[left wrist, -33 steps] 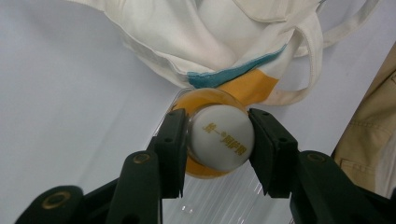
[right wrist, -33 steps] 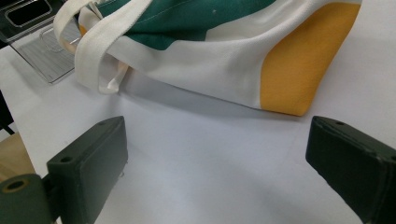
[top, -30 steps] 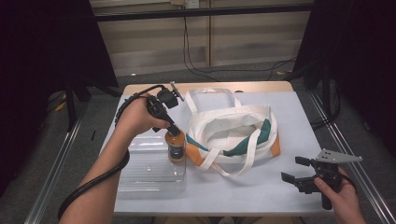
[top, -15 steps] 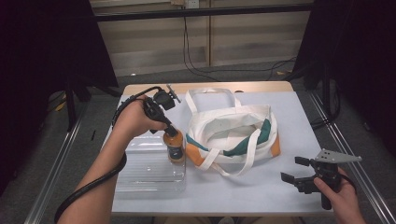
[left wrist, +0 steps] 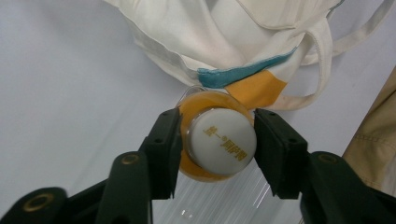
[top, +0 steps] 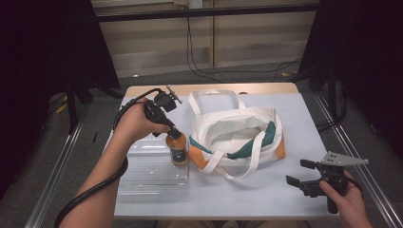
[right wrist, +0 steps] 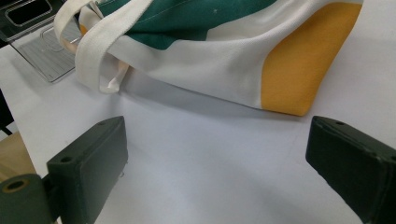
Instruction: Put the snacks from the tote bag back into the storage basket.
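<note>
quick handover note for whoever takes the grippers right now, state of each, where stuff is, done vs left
Left gripper: jaws have just been opening, pads now off the bottle, whose white cap sits between them.
Right gripper: open, holding nothing, at the table's near right.
Bottle stands upright at the clear tray's right end, beside the tote bag.
Done: bottle set down and let go.
Left: probably draw the left gripper clear.

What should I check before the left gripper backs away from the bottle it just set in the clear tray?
1. Left gripper jaws have just been opening; small gaps beside the white cap: ok.
2. Bottle upright: ok.
3. Bottle fully seated in the clear tray: cannot tell.
4. Tote bag close beside the bottle; touching or not: cannot tell.
5. Right gripper open, parked apart from the bag: ok.
</note>
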The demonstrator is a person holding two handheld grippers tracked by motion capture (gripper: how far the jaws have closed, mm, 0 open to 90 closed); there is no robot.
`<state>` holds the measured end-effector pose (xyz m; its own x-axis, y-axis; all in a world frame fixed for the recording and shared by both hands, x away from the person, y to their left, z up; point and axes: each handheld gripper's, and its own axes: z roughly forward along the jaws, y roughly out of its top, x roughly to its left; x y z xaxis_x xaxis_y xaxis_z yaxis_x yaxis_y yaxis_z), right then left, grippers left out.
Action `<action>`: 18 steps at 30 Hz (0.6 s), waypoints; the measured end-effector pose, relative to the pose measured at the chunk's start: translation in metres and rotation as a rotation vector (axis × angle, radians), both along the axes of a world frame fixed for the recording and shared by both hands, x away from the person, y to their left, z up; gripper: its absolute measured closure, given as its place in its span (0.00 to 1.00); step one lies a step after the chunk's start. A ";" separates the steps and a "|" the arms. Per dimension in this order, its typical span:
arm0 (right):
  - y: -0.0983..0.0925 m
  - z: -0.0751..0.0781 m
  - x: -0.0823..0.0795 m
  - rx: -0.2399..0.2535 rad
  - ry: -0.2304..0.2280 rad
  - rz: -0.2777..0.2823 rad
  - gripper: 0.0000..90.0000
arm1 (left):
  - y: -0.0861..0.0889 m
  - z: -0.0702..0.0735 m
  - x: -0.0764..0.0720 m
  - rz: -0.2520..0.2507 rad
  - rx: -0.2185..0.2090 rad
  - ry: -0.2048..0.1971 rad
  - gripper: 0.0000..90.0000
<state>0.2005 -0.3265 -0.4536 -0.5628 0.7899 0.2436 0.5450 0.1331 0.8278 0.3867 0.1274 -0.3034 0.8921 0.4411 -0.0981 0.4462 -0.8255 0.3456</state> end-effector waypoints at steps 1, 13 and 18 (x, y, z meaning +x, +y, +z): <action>0.000 0.000 0.000 0.002 0.001 0.000 0.06 | 0.000 0.001 0.000 0.005 0.008 -0.002 0.53; 0.000 0.001 0.001 0.006 -0.007 0.001 0.06 | 0.006 -0.001 -0.005 0.061 0.004 -0.047 0.22; 0.000 0.001 0.003 0.005 -0.006 0.002 0.06 | 0.011 -0.004 -0.008 0.082 -0.019 -0.064 0.15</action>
<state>0.2035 -0.3261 -0.4523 -0.5658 0.7875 0.2444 0.5400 0.1298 0.8316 0.3783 0.1379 -0.3075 0.8579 0.5114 -0.0507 0.4882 -0.7802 0.3910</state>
